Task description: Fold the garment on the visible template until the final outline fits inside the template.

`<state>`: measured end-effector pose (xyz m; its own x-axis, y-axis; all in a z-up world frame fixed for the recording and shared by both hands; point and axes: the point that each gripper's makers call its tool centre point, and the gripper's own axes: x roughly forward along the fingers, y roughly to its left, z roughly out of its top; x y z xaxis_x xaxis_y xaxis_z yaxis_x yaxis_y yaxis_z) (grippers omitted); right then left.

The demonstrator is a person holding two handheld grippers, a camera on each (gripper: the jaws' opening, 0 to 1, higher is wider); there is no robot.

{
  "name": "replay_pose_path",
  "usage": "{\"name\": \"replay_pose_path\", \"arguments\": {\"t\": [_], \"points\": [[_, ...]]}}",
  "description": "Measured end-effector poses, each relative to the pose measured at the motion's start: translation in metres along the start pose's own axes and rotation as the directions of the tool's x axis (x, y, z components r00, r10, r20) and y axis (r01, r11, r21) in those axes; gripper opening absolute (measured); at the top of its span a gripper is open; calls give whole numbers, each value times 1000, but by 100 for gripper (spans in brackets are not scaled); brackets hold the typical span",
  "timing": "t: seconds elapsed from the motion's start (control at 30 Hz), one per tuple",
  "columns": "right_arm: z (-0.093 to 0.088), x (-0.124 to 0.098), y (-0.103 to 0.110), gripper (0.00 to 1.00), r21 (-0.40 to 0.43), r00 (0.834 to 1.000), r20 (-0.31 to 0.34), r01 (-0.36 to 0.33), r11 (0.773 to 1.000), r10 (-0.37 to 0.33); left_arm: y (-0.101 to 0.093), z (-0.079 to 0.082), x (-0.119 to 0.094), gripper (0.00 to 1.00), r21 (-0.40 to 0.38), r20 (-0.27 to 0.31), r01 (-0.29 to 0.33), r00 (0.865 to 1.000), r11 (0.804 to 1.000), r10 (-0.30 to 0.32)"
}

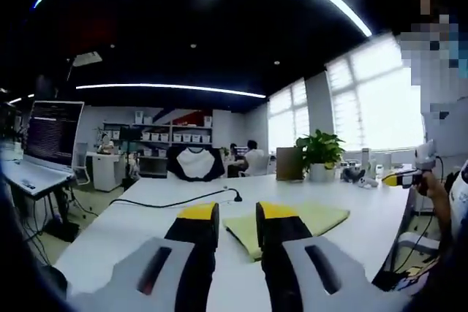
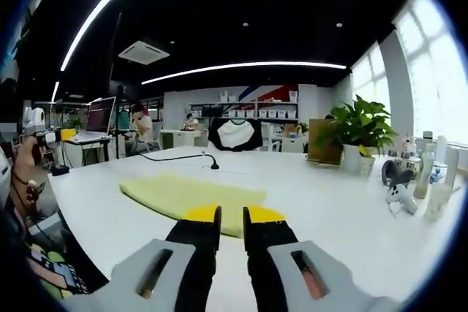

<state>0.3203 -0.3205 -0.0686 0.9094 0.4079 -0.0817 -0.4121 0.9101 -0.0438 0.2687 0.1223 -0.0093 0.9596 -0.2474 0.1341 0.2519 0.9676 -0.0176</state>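
Observation:
A pale yellow garment (image 1: 296,222) lies flat on the white table (image 1: 146,217), just beyond and right of my left gripper (image 1: 238,213). Its jaws stand almost together with a narrow slit and nothing in it, above the table. At the far right of the left gripper view, a hand holds up the right gripper (image 1: 406,177) off the table's edge. In the right gripper view the garment (image 2: 190,193) spreads out ahead and to the left of my right gripper (image 2: 232,217), whose jaws are also nearly closed and hold nothing. The left gripper (image 2: 55,135) shows at the far left.
A black cable with a small microphone (image 2: 213,165) runs across the table behind the garment. A potted plant (image 2: 357,135), bottles and small devices (image 2: 398,191) stand on the right side. A monitor (image 1: 53,131) sits on a side desk. People sit at desks in the background.

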Motion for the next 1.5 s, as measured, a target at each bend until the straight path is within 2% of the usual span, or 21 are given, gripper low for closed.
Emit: {"name": "replay_pose_path", "arguments": {"t": [0.1,0.17,0.3,0.37,0.4,0.47,0.53,0.57,0.63,0.73,0.8,0.9,1.1,1.33,1.5], "points": [[-2,-1,-3,25,-16,1000,-10,7,1000,-7,1,3,-3,35,18,2,-30,1000,999,30],[-1,-3,-11,33,-34,999,-6,38,999,-39,1,4,-3,46,24,4,-40,999,999,40],[6,-9,-25,58,-14,996,31,89,996,-89,7,1,-3,70,15,-10,-84,996,996,84],[8,-11,-30,63,-13,993,38,108,994,-108,12,-1,-3,86,15,-21,-111,994,994,111],[9,-11,-32,70,-17,992,50,121,993,-120,13,0,-3,94,16,-14,-121,993,993,121],[11,-10,-34,83,-22,989,64,131,991,-130,14,6,-6,99,5,14,-128,992,992,128],[11,-9,-33,96,-27,990,61,133,991,-131,9,12,-8,100,14,28,-110,994,994,110],[8,-8,-35,99,-23,989,39,142,990,-141,7,12,-9,100,37,25,-109,994,993,108],[4,-7,-32,99,-43,990,27,139,989,-138,6,13,-10,100,66,21,-118,993,991,117],[-3,-5,-30,99,-49,992,-12,126,991,-126,7,17,-11,100,64,38,-125,992,990,122],[-7,-3,-28,99,-53,994,-25,109,993,-110,11,9,-12,100,71,-10,-132,991,989,133],[-13,-1,-28,99,-66,993,-58,103,992,-107,12,3,-11,100,89,-35,-132,990,987,135],[-10,-3,-32,99,-81,992,-54,113,990,-118,15,-10,-8,100,92,-103,-114,987,989,123],[-8,-5,-35,99,-98,991,-44,124,987,-129,24,-5,-12,100,78,-74,-154,984,985,160],[-6,-6,-35,99,-94,992,-31,120,988,-124,25,-5,-11,100,78,-71,-159,984,984,165]]}}
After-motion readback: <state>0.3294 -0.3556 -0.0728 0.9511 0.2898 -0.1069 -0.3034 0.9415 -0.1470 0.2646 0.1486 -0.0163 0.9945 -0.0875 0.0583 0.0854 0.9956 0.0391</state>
